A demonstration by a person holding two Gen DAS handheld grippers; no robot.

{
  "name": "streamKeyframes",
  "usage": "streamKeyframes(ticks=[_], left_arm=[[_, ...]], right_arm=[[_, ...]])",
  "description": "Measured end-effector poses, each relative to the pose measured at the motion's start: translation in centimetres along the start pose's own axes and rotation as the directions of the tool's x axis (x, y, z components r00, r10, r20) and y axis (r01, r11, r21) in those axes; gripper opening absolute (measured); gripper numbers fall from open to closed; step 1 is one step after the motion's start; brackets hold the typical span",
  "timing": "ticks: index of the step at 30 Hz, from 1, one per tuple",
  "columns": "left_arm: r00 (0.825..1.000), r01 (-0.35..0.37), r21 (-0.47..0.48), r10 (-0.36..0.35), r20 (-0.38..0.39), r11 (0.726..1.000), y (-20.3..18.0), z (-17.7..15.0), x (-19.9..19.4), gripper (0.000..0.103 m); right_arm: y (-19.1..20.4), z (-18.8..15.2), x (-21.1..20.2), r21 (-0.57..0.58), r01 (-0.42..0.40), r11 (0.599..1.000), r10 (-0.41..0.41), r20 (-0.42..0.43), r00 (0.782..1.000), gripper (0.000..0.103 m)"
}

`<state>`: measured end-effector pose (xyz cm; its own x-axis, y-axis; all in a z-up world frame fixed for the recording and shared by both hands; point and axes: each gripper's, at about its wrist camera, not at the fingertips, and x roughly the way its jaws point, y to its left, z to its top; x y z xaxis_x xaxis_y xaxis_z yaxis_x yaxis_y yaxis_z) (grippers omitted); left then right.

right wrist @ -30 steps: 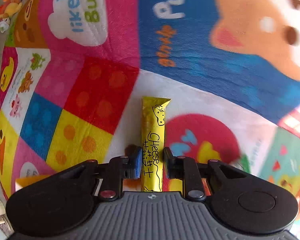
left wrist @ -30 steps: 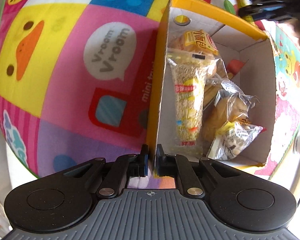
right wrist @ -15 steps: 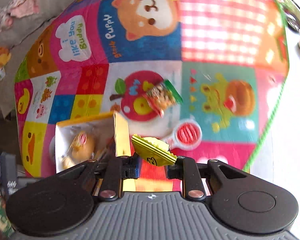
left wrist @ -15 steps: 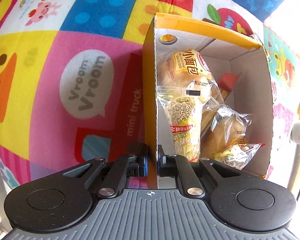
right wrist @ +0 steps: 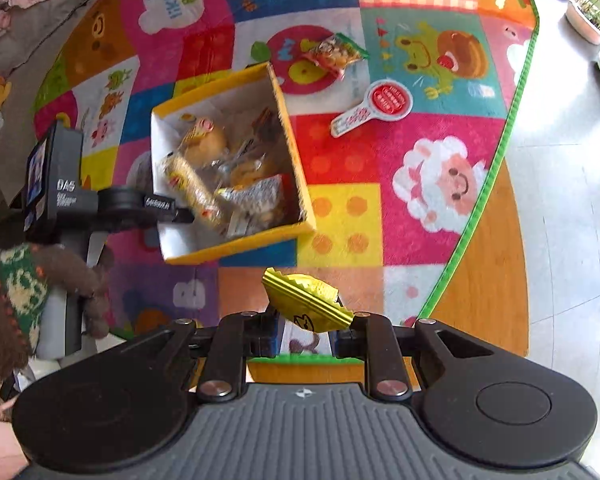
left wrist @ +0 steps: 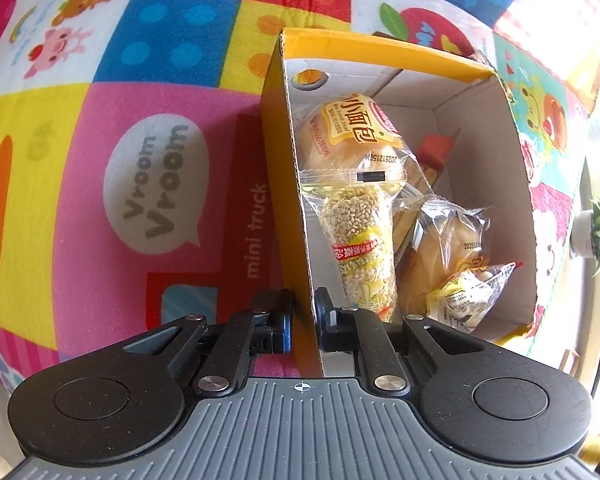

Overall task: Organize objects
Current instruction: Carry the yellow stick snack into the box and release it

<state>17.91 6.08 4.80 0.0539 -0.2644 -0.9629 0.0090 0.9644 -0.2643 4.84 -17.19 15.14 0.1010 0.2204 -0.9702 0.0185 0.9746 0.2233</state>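
Observation:
The yellow cardboard box (left wrist: 380, 46) stands on the play mat, holding a bun packet (left wrist: 352, 132), a grain stick packet (left wrist: 360, 248) and more wrapped buns (left wrist: 460, 248). My left gripper (left wrist: 304, 320) straddles the box's near left wall, one finger outside and one inside; its jaws are opening slightly, pads still against the wall. From the right wrist view the box (right wrist: 292, 148) lies ahead and to the left, with the left gripper (right wrist: 188, 215) at its left wall. My right gripper (right wrist: 306, 334) is shut on a yellow cheese stick packet (right wrist: 306, 304), held high above the mat, short of the box.
On the mat beyond the box lie a red and green snack packet (right wrist: 334, 54) and a red and white paddle-shaped item (right wrist: 380, 106). The mat's green edge (right wrist: 500, 160) borders pale floor with plant pots (right wrist: 588, 20). A brown knitted sleeve (right wrist: 16, 300) is at the left.
The right gripper lifted the cheese stick off the mat and carried it high, toward the box. The left gripper rolled a little on the box wall and its jaws eased apart slightly.

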Motion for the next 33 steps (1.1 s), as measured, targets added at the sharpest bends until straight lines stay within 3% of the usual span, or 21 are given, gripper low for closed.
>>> streamKeyframes(ticks=[7, 18, 19, 21, 23, 26, 33], left_arm=[[0.999, 0.026, -0.005, -0.026, 0.020, 1.000, 0.5, -0.5, -0.1, 0.015], [0.998, 0.057, -0.032, -0.057, 0.022, 0.998, 1.7, -0.9, -0.7, 0.016], [0.998, 0.060, -0.034, -0.059, 0.020, 0.998, 1.8, -0.9, -0.8, 0.016], [0.998, 0.067, -0.039, -0.066, 0.017, 0.997, 2.1, -0.8, -0.8, 0.016], [0.997, 0.073, -0.045, -0.072, 0.016, 0.996, 2.4, -0.8, -0.8, 0.016], [0.996, 0.088, -0.065, -0.087, 0.017, 0.994, 2.9, -0.9, -0.9, 0.017], [0.996, 0.087, -0.092, -0.086, 0.017, 0.992, 3.3, -0.9, -0.9, 0.017]], right_arm=[[3.3, -1.8, -0.3, -0.039, -0.002, 0.999, 0.001, -0.020, 1.000, 0.021], [7.6, 4.0, -1.3, -0.101, -0.010, 0.995, 0.014, 0.045, 0.999, 0.021], [7.7, 4.9, -1.2, -0.085, -0.008, 0.996, 0.013, 0.058, 0.998, 0.022], [7.3, 6.9, -0.9, -0.029, -0.007, 1.000, 0.010, 0.095, 0.995, 0.046], [6.6, 8.2, -1.0, 0.028, -0.013, 1.000, 0.009, 0.134, 0.991, 0.055], [5.0, 9.1, -0.7, 0.079, -0.038, 0.996, 0.027, 0.135, 0.990, 0.055], [1.3, 6.7, 2.1, 0.102, 0.048, 0.994, -0.054, 0.056, 0.997, 0.056]])
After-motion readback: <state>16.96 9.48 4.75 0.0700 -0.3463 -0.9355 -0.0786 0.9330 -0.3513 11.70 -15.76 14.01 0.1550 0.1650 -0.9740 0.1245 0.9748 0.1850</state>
